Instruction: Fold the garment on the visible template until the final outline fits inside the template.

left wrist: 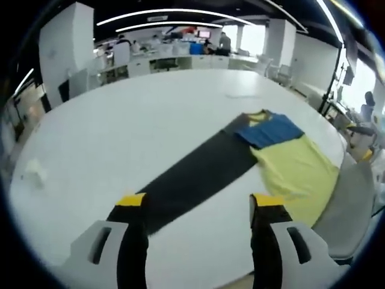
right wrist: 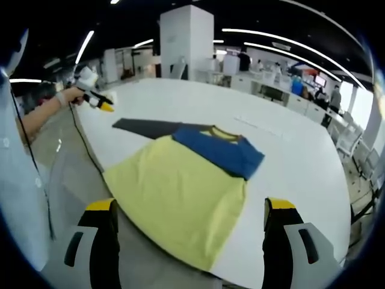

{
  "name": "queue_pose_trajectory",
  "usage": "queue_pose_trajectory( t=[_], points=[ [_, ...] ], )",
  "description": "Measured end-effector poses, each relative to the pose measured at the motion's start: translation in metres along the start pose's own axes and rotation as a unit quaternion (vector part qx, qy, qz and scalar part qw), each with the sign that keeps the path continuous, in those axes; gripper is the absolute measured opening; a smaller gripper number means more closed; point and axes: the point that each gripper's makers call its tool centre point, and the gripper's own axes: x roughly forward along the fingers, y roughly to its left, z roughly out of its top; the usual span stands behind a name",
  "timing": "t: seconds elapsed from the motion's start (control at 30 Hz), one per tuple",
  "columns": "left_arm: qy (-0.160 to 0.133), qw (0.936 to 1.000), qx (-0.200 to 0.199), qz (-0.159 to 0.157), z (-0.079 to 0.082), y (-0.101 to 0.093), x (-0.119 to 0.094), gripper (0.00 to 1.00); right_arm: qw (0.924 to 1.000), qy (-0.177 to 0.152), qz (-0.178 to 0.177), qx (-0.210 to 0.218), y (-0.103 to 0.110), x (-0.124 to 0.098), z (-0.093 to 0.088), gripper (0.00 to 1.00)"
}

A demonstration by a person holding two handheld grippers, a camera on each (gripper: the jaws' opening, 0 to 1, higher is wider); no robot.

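A T-shirt (left wrist: 295,165) with a yellow body and a blue chest and sleeve part (left wrist: 269,128) lies spread on the white table (left wrist: 150,120), toward its right edge. A long dark grey template strip (left wrist: 192,174) runs from under the shirt's collar end toward my left gripper (left wrist: 199,203), which hovers open and empty above the strip's near end. In the right gripper view the shirt (right wrist: 180,192) lies flat just ahead of my right gripper (right wrist: 189,208), open and empty. The shirt's yellow hem reaches over the table edge. The template (right wrist: 144,127) sticks out behind it, and the left gripper (right wrist: 99,102) is held beyond.
A grey chair (left wrist: 352,201) stands at the table's right edge. A small white crumpled item (left wrist: 33,171) lies at the table's left. A person's arm (right wrist: 39,120) and a dangling cable (right wrist: 84,144) are beside the table. Office desks stand far behind.
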Motion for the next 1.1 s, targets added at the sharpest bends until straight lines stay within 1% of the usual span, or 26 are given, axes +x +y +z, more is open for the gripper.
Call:
queue_pose_trajectory(
  t=[0.07, 0.17, 0.3, 0.43, 0.63, 0.73, 0.93, 1.1],
  points=[
    [0.002, 1.0000, -0.005, 0.001, -0.002, 0.003, 0.001, 0.63, 1.0000, -0.001, -0.001, 0.000, 0.000, 0.000, 0.000, 1.00],
    [-0.006, 0.9998, -0.020, 0.001, -0.003, 0.008, 0.003, 0.60, 1.0000, 0.001, -0.004, 0.001, 0.000, 0.000, 0.000, 1.00],
    [0.005, 0.9997, -0.021, 0.008, -0.009, 0.017, 0.008, 0.60, 1.0000, 0.000, -0.007, 0.002, 0.000, 0.000, 0.001, 1.00],
    [0.006, 0.9996, -0.026, 0.009, -0.012, 0.021, 0.010, 0.58, 0.9999, 0.002, -0.009, 0.005, 0.001, 0.000, 0.000, 1.00],
    [0.010, 0.9994, -0.033, 0.011, -0.017, 0.029, 0.015, 0.50, 0.9999, 0.004, -0.011, 0.008, 0.004, 0.000, -0.001, 1.00],
    [0.008, 0.9990, -0.041, 0.013, -0.020, 0.036, 0.017, 0.50, 0.9998, 0.005, -0.014, 0.011, 0.005, 0.000, 0.000, 1.00],
    [0.016, 0.9986, -0.048, 0.017, -0.028, 0.047, 0.020, 0.49, 0.9998, 0.004, -0.018, 0.012, 0.009, -0.001, 0.003, 1.00],
    [0.021, 0.9983, -0.053, 0.013, -0.034, 0.051, 0.023, 0.48, 0.9996, 0.002, -0.024, 0.018, 0.014, -0.003, 0.005, 1.00]
  ],
)
